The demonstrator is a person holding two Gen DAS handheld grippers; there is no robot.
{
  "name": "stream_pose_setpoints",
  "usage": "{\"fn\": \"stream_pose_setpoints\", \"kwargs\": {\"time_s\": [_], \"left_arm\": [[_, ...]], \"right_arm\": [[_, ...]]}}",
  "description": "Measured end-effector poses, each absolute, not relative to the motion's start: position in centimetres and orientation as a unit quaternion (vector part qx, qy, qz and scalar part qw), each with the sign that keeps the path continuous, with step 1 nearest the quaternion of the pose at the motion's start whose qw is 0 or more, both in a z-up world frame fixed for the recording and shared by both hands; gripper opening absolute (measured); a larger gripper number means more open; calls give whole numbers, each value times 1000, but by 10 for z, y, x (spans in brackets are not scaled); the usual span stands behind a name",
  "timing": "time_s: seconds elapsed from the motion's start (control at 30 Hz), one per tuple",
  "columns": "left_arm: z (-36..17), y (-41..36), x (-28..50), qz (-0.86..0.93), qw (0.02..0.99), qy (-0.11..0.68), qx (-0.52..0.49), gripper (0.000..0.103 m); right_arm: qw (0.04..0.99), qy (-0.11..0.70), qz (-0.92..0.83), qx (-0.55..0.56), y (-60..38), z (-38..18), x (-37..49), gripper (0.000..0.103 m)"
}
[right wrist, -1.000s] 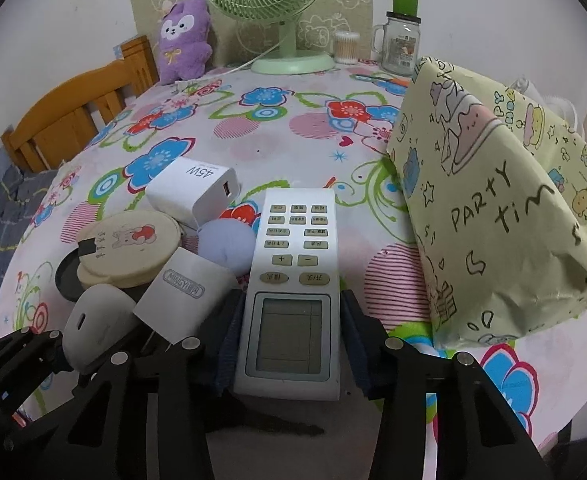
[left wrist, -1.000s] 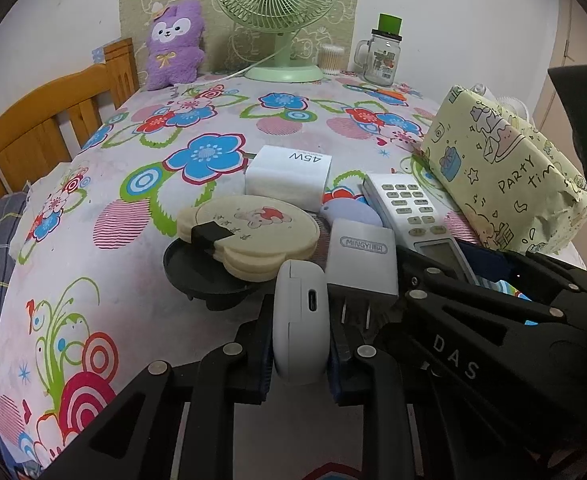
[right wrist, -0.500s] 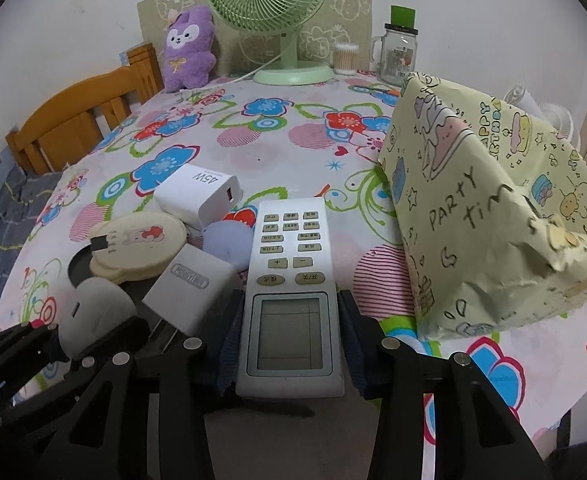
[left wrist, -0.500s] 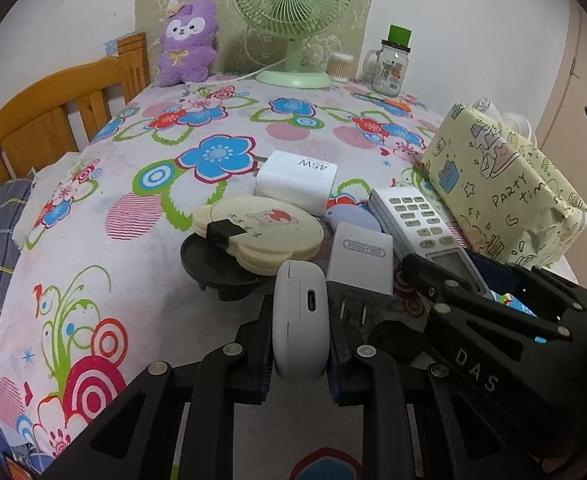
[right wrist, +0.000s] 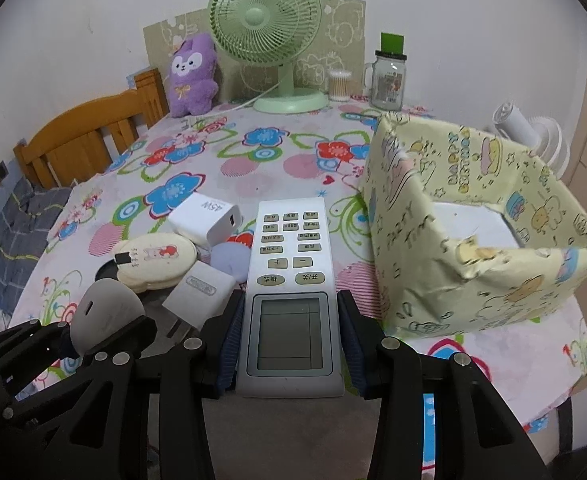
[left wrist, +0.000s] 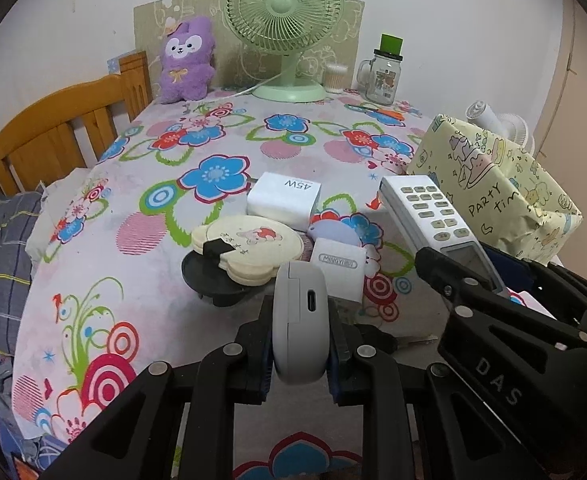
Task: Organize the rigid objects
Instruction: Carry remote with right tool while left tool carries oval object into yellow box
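Two things are in hand. Your left gripper (left wrist: 299, 354) has its fingers (left wrist: 262, 360) clenched on the small grey rounded plastic case (left wrist: 300, 326), gripped across its narrow flanks with the charging port facing up, clear of the flowered worktop (left wrist: 105, 248). Your right gripper (right wrist: 289, 350) has its fingers (right wrist: 229, 346) clamped on the long white plastic remote control (right wrist: 291, 292) at the screen end, the button end jutting forward beyond the tips.

Both are stiff, light shells, and smooth, so they could slip if you loosen. The remote is long, so held at one end it will want to droop; a hold nearer its middle would be steadier. The case is rounded and may roll in the pads, so keep pressure square on its flat sides.

The open yellow paper-wrapped box (right wrist: 489, 248) stands just right of the right fingers, probably the place for these. Ahead of the left fingers lie the white plug charger (left wrist: 337, 266) and the cream round mirror (left wrist: 249, 246), still loose.
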State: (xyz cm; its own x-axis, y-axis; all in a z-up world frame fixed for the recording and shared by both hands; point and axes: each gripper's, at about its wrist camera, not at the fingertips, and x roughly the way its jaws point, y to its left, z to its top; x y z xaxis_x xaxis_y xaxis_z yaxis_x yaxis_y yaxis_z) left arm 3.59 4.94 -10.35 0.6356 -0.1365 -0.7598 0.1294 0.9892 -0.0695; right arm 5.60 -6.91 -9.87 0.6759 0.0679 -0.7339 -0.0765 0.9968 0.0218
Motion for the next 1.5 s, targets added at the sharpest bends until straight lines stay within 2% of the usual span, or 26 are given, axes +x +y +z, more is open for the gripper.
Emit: {"fn": "stream_pose_setpoints", "kwargs": {"time_s": [0.87,1.5], "left_arm": [[-42,14,37,-70,916,394,18,20],[-25,-33,47,-84,919,384,22,20]], "right_arm": [[933,358,41,-7,-102,-36,49,48],[938,346,30,9,-151,-16,56,48]]}}
